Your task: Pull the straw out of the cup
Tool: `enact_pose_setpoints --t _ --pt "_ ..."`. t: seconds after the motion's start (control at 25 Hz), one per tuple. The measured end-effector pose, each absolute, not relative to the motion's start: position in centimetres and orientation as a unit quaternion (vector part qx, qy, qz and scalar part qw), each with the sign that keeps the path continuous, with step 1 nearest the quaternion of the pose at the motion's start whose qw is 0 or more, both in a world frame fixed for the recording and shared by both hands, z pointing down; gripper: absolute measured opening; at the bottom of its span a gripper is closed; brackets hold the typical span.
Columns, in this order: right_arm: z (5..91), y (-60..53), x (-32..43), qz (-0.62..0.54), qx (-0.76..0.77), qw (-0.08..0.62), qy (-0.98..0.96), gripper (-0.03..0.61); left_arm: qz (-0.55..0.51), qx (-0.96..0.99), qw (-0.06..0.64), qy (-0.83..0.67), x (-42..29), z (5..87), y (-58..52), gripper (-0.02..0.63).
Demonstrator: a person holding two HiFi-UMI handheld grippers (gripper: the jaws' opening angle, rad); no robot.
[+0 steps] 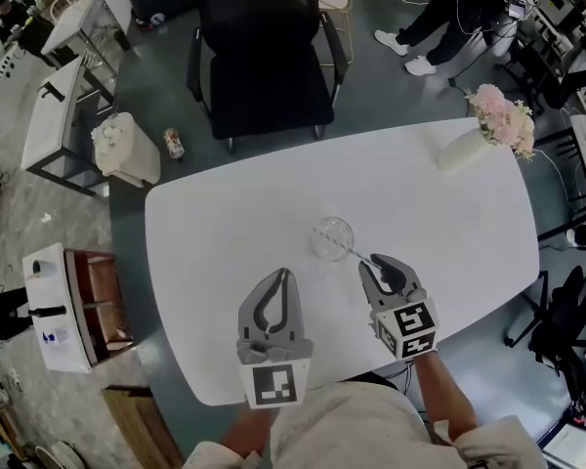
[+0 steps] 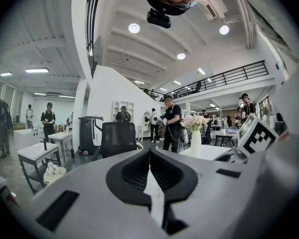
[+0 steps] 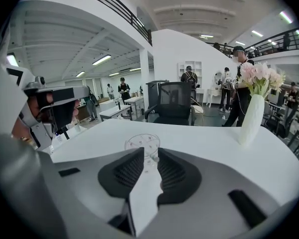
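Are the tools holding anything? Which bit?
Nothing yet. The right tool has jaws apart at the free end of the straw; the left tool is shut and empty.

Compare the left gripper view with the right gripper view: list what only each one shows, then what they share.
Left gripper view only: a cream fluffy bag on the floor and a black-and-white marker cube at the right edge. Right gripper view only: the clear plastic cup, standing on the white table. Both: that table, the black office chair and the white vase of pink flowers.

Clear cup upright, thin straw leaning out.
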State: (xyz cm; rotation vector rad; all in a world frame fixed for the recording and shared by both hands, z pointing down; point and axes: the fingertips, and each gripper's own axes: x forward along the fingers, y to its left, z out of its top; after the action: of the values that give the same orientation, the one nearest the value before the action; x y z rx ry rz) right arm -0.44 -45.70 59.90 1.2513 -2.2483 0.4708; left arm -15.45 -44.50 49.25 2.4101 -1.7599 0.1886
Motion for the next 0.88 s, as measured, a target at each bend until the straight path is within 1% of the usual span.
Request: enact_pose_setpoints --t 0.2,0.88 --pt "59.8 -45.8 -1.0 0.173 0.459 0.264 -0.831 0.037 0.067 0.805 0.078 -0.585 -15.7 49.3 -44.7 0.005" --pt "58.2 -44.2 -1.8 0.152 0.460 0.260 -0.835 0.023 0.059 0.799 0.063 -0.596 -16.4 47.4 -42.4 0.005"
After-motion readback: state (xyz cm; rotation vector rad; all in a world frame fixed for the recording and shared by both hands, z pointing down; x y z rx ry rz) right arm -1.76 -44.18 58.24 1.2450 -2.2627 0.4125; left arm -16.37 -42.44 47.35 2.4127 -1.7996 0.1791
